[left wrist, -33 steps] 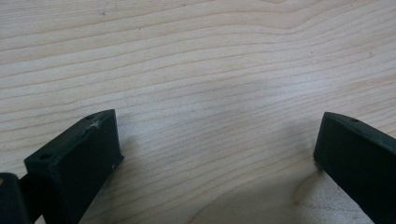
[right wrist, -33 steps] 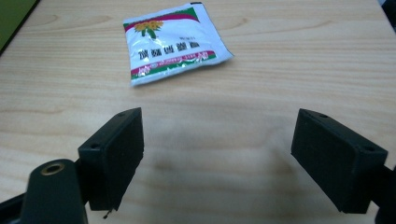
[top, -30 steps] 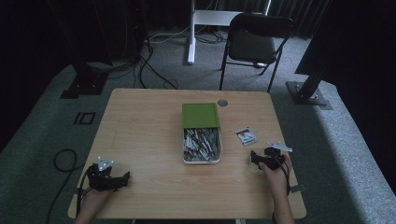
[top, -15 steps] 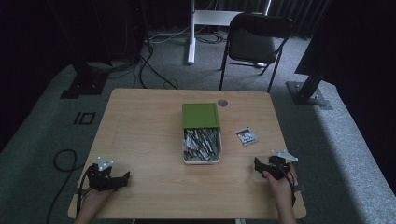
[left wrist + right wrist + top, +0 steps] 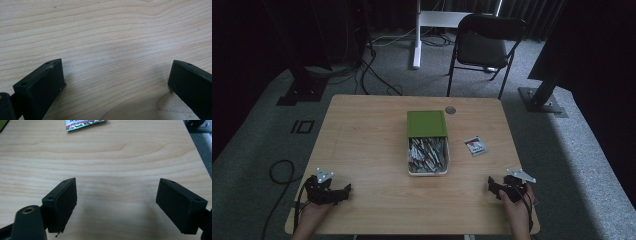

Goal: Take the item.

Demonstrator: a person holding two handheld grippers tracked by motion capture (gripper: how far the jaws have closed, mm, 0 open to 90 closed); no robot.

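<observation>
A white tray (image 5: 428, 171) full of small packets sits mid-table, with a green lid (image 5: 426, 123) lying over its far half. One loose packet (image 5: 475, 145) (image 5: 85, 124) lies on the wood to the tray's right. My left gripper (image 5: 343, 190) (image 5: 116, 75) rests near the front left corner, open, with bare wood between its jaws. My right gripper (image 5: 493, 186) (image 5: 116, 197) sits near the front right corner, open and holding nothing, with the loose packet well ahead of it.
The wooden table (image 5: 362, 140) has a round grommet (image 5: 450, 110) near its far edge. A black folding chair (image 5: 484, 47) stands behind the table. Cables and stand bases lie on the grey carpet. The table's right edge (image 5: 197, 157) runs close to my right gripper.
My right gripper has drawn back toward the near edge of the table, away from the loose packet. The left gripper has stayed put.
</observation>
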